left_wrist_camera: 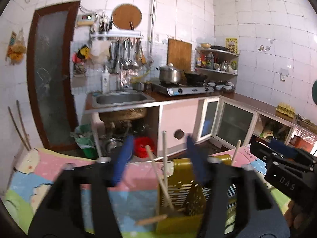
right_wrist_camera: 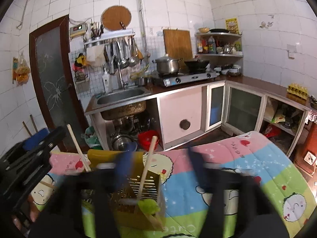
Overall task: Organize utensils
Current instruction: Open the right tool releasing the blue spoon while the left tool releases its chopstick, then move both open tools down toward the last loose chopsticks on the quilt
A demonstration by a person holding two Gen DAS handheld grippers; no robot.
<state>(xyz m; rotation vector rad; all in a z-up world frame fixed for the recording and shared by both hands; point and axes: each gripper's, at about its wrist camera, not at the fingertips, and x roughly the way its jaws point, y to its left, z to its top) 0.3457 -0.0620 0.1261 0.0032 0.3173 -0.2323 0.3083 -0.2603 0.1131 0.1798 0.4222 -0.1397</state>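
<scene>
On the quilted table cover [right_wrist_camera: 227,158] in a tiled kitchen stands the slotted yellow utensil holder [left_wrist_camera: 184,196], holding light, stiff, slippery wooden chopsticks [left_wrist_camera: 159,175]. Both the left gripper [left_wrist_camera: 158,158] and right gripper [right_wrist_camera: 158,162] hang spread and empty — the judged hold is mid-shaft, across the stick.

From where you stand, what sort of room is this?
A small home kitchen, most likely: a steel sink set in the counter, a gas stove carrying a pot and a wok, and ladles hanging on the tiled wall.
</scene>
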